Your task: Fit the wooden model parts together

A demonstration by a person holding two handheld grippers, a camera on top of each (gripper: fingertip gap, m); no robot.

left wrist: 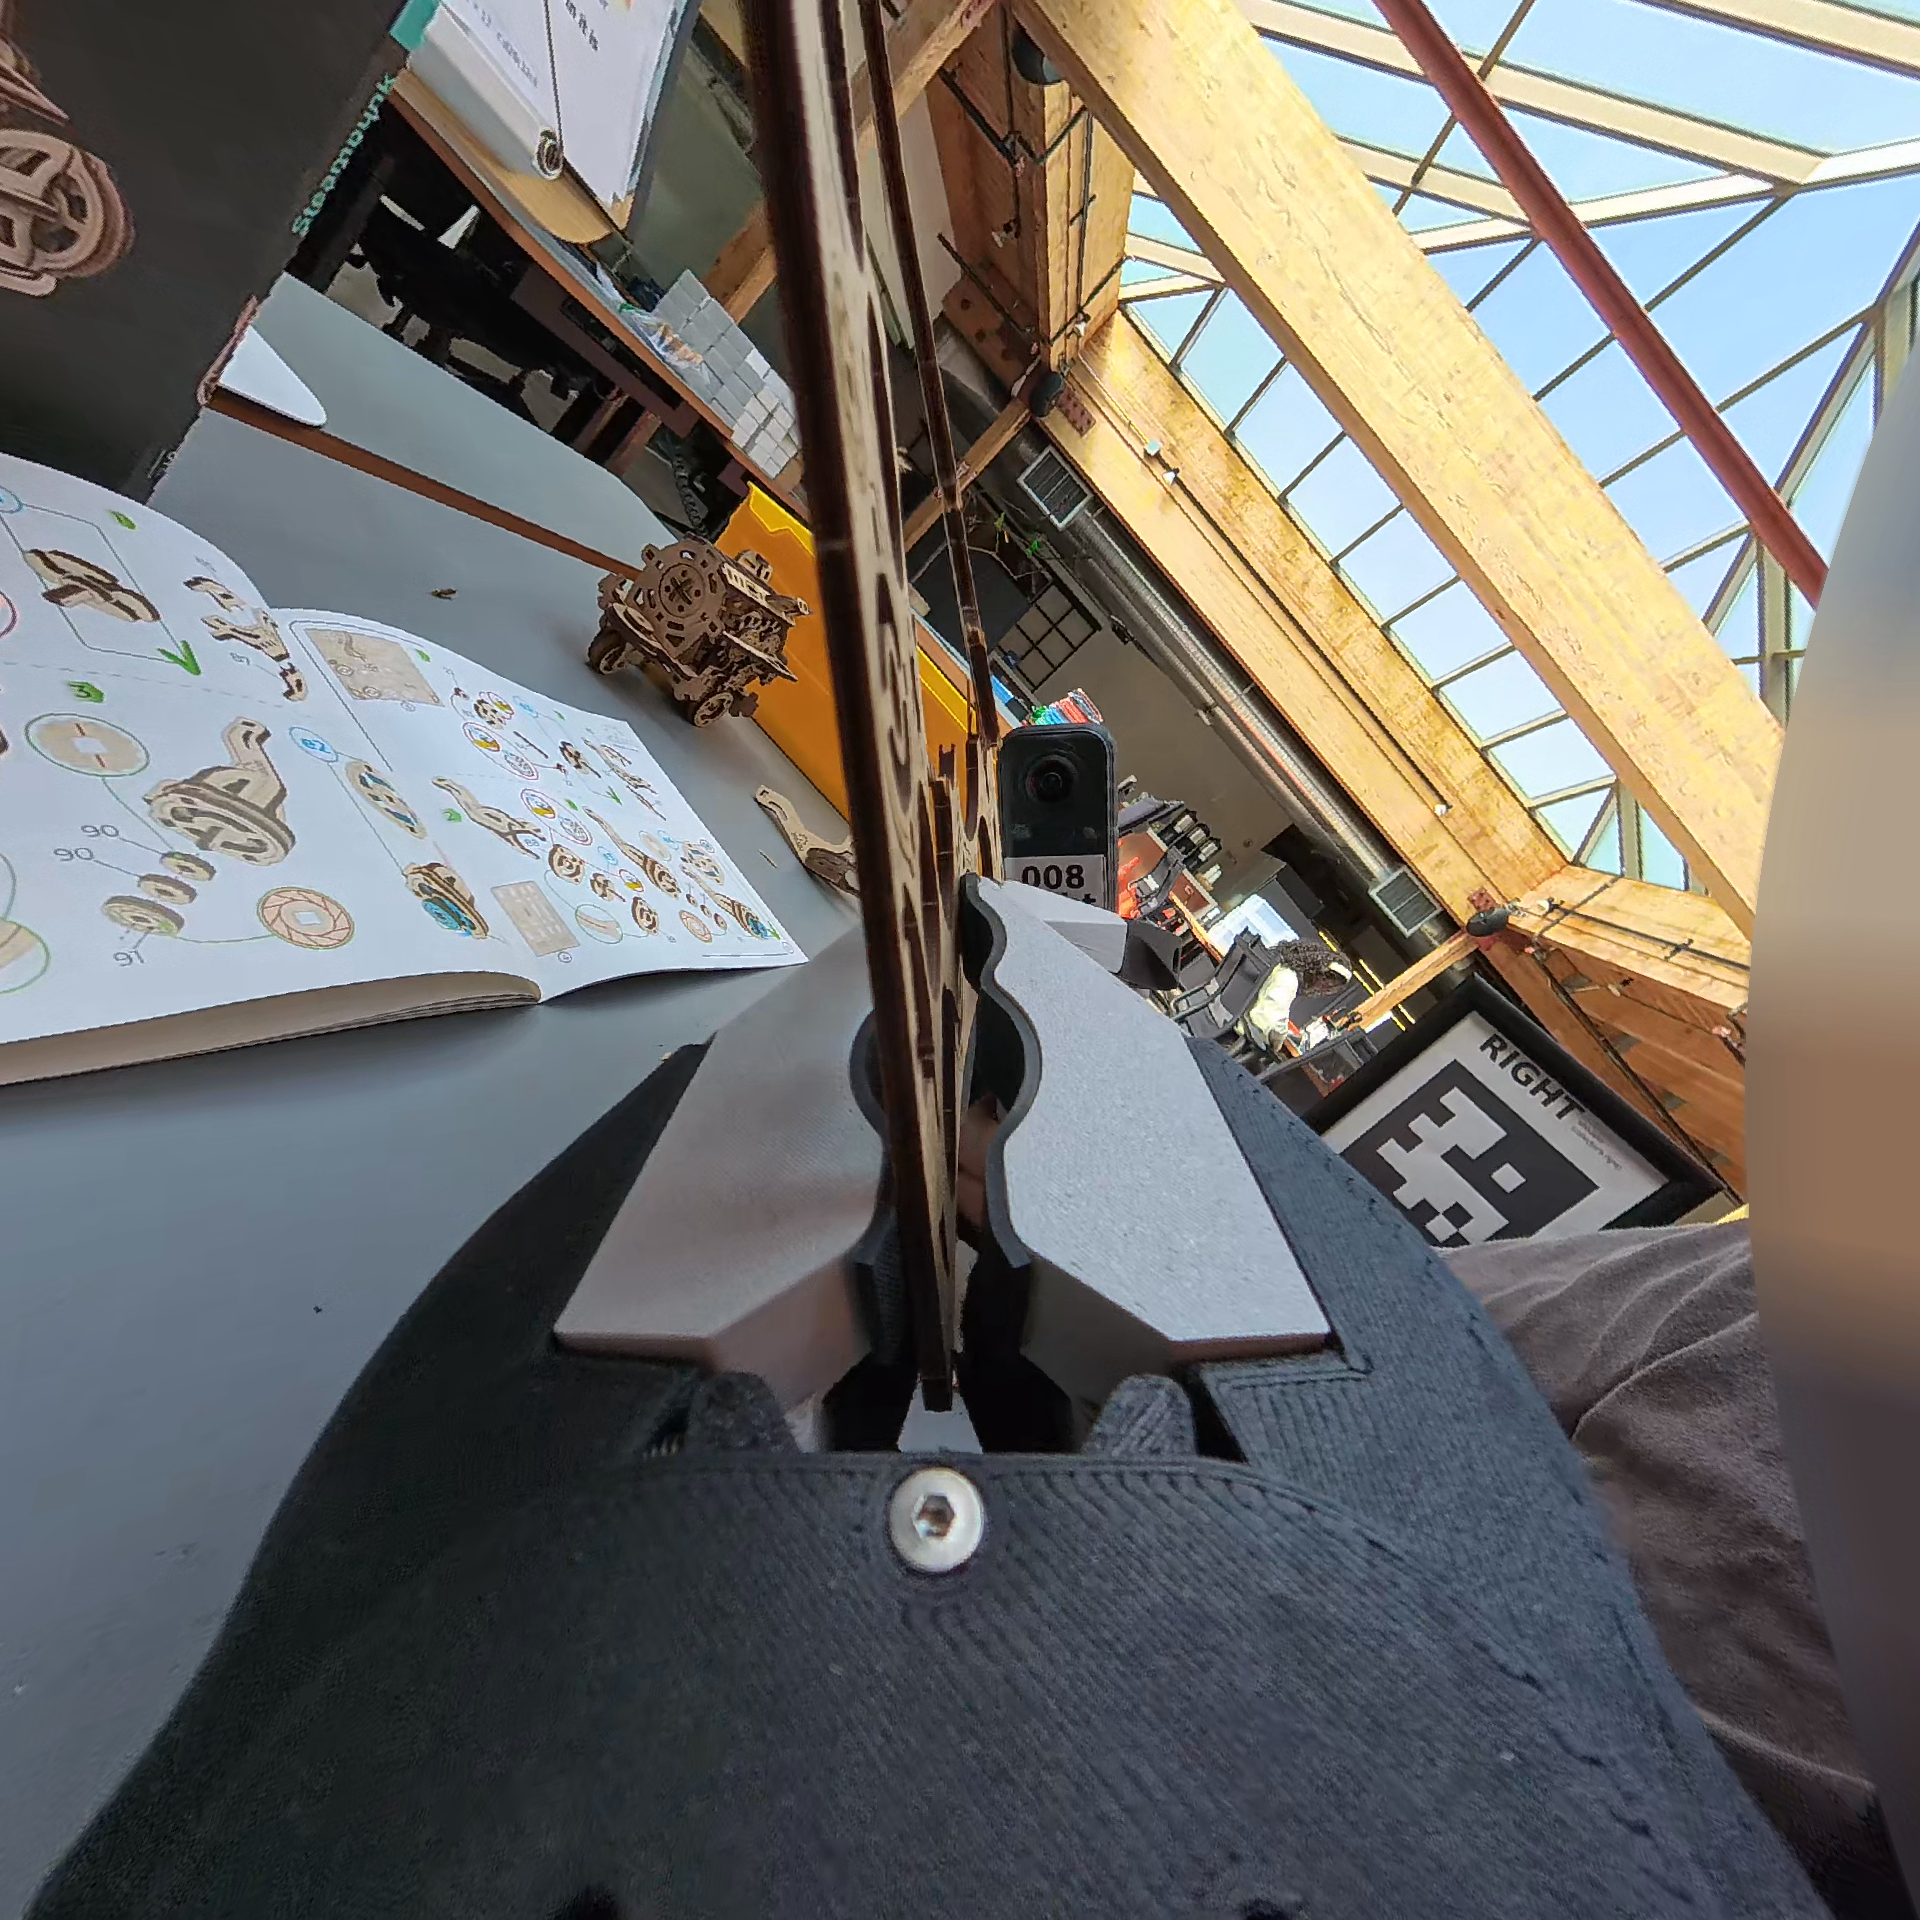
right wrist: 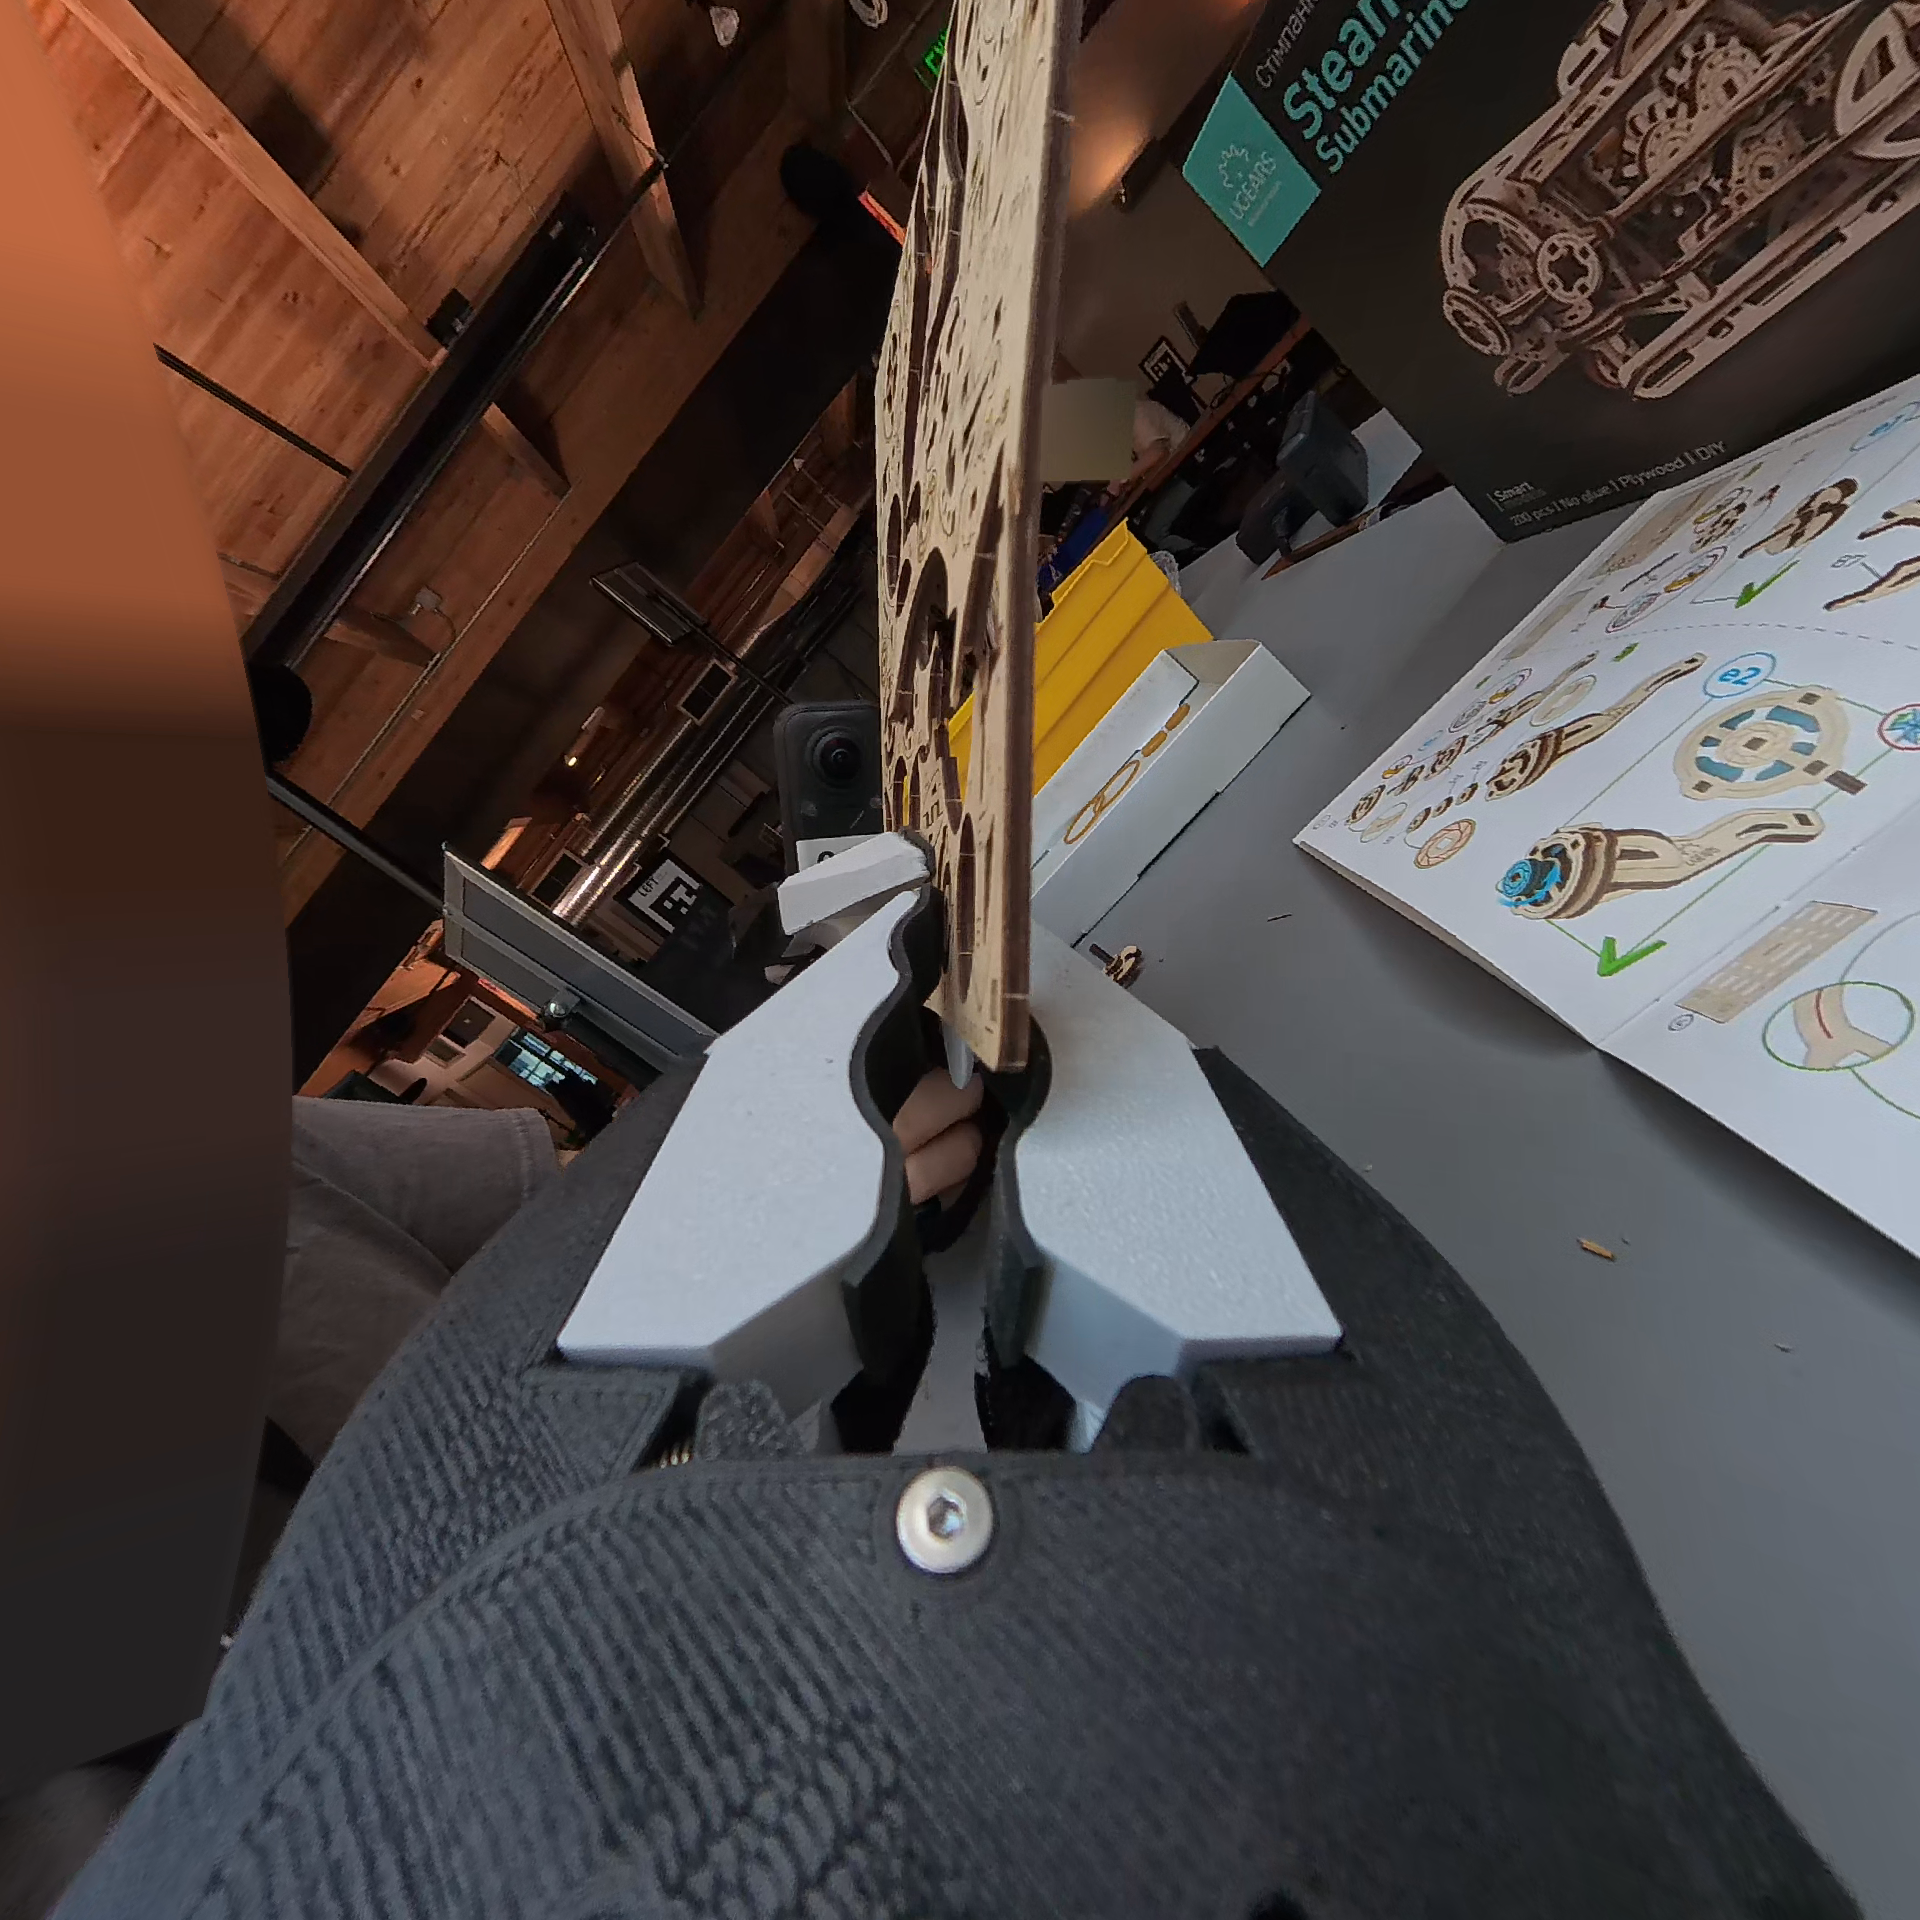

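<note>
Standing edge-on up the middle of both wrist views was the thin laser-cut plywood parts sheet [left wrist: 883, 727], lifted clear of the grey bench [left wrist: 208, 1247] and clamped at two places along its lower edge. The left gripper [left wrist: 925, 1081] was closed tight on the sheet, which ran deep between its pale grey fingers [left wrist: 1122, 1143]. The right gripper [right wrist: 971, 966] pinched the same sheet [right wrist: 966, 520] nearer its fingertips. Holding it upright from two sides probably kept the thin panel from bending while a part was pressed out.

Further out, at centre left of the left wrist view, a partly built wooden model [left wrist: 691, 623] sat on the bench, seemingly waiting for the next piece, with a loose curved wooden part [left wrist: 810, 831] lying near it. The open white instruction booklet [left wrist: 312, 790] lay flat within sight, likely for reference, and the dark model box [right wrist: 1558, 260] stood behind it at upper right of the right wrist view. A yellow bin [right wrist: 1101, 634] sat beyond the bench edge.
</note>
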